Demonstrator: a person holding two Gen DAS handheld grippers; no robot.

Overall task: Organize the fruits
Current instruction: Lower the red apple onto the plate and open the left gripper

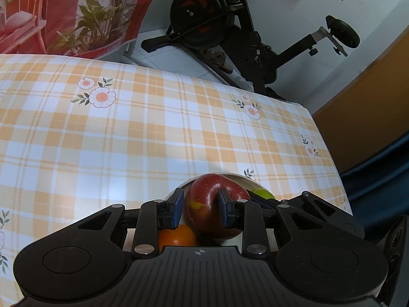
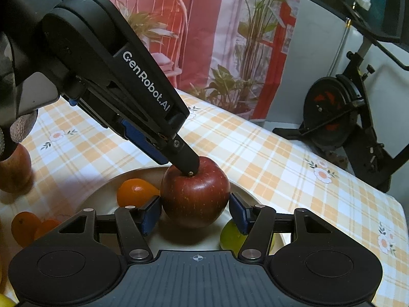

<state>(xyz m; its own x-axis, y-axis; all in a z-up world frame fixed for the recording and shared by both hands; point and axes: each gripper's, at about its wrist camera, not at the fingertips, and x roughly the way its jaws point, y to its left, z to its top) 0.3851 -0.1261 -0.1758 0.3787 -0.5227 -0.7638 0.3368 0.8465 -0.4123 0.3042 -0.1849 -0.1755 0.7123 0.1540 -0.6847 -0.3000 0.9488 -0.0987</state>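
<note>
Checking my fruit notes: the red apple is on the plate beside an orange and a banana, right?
Not quite. On the plate, the red apple is beside an orange and a green fruit, not a banana; the right wrist view shows it.

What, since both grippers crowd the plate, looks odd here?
Both grippers are on one red apple on the plate. The left gripper pinches it awkwardly, with one finger poked into the stem hollow and the other on its flank. The right gripper has its jaws hugging the apple's sides. Nothing looks spilled or damaged.
</note>
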